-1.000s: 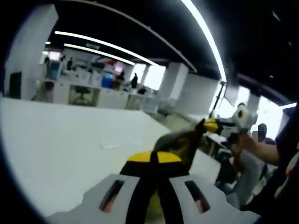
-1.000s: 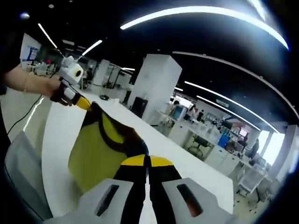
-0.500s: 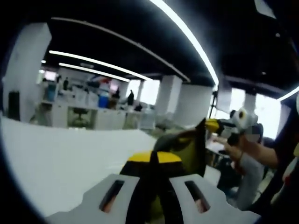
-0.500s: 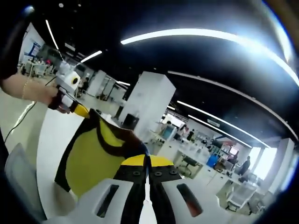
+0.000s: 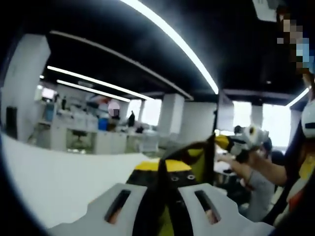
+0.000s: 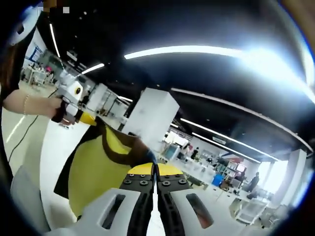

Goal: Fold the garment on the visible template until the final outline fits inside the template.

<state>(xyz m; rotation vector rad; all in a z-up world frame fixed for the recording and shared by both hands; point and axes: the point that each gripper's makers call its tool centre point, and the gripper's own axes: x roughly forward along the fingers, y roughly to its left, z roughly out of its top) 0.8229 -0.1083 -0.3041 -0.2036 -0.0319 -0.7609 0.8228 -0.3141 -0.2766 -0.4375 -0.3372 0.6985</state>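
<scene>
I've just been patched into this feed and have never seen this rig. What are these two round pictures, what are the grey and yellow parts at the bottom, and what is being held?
There is no robot arm here: a person holds a two-jaw tool in each hand, and a fisheye camera rides on each tool. In the left gripper view, the left gripper rises from the bottom, jaws closed on the yellow and black garment. The right gripper comes in from the right, gripping another edge. The right gripper view shows the same from the other side: its own jaws are closed on the garment, which hangs lifted above the white table. An open office lies behind. I cannot make out the template in these views.
</scene>
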